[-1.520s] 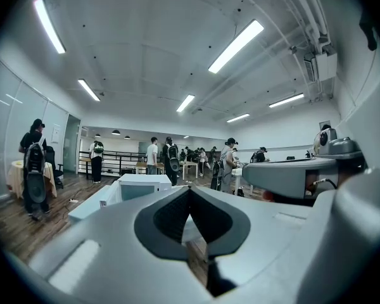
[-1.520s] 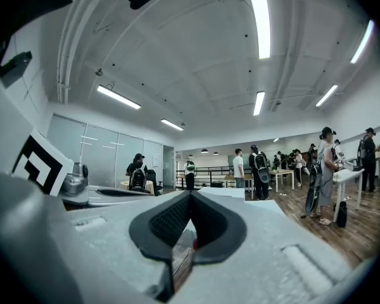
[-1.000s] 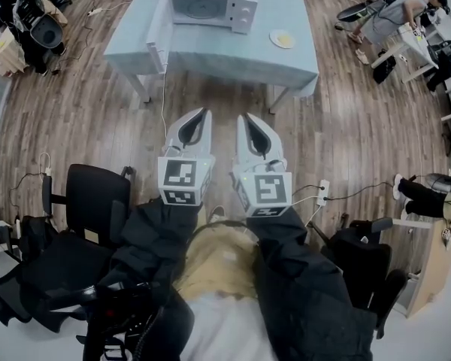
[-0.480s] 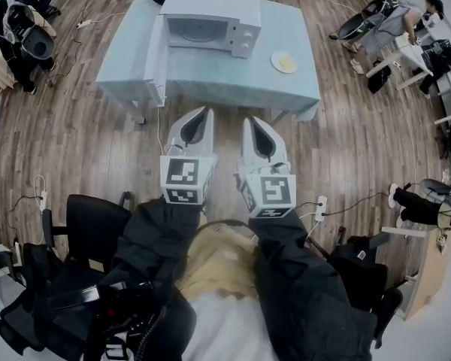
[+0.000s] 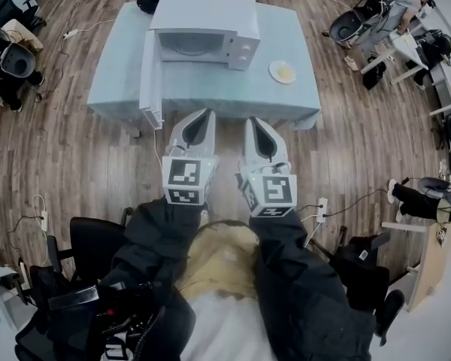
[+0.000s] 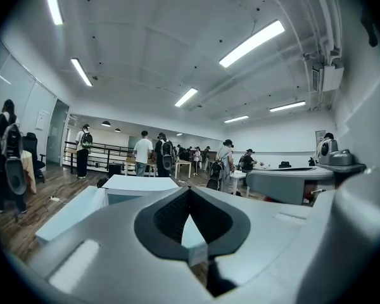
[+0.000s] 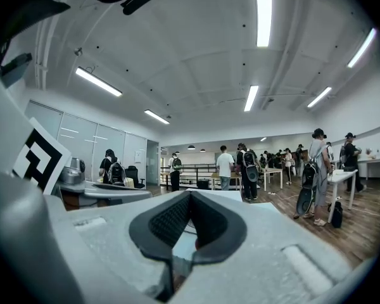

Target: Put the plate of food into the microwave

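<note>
both grippers held out side by side above the wood floor (image 5: 75,149), on the near side of the microwave (image 5: 203,25), just short of the desk (image 5: 233,89) edge. left gripper (image 5: 203,116): fingers (image 6: 168,215) closed tip to tip, nothing between them. right gripper (image 5: 252,122): fingers (image 7: 171,223) closed too, empty. both point about level toward the microwave.

white microwave sits on the pale blue desk. its door (image 5: 149,77) is swung open at its left side and the cavity is showing. plate of food (image 5: 283,71) lies on the desk to the right of the microwave, apart from it, a bit nearer than its front. nothing is touching it, and it is well ahead of the right gripper.

small dark thing (image 5: 147,0) at the desk corner behind-left of the microwave, can't tell what. person's dark sleeves (image 5: 158,239) run back from the marker cubes. black office chairs (image 5: 98,235) on the floor well to the near-left of the microwave. white power strip (image 5: 322,190) with cable on the floor to its near-right.

left gripper view: microwave top shows just past the fingertips, people (image 6: 142,154) standing far behind it. right gripper view: same crowd, more furniture further back.
</note>
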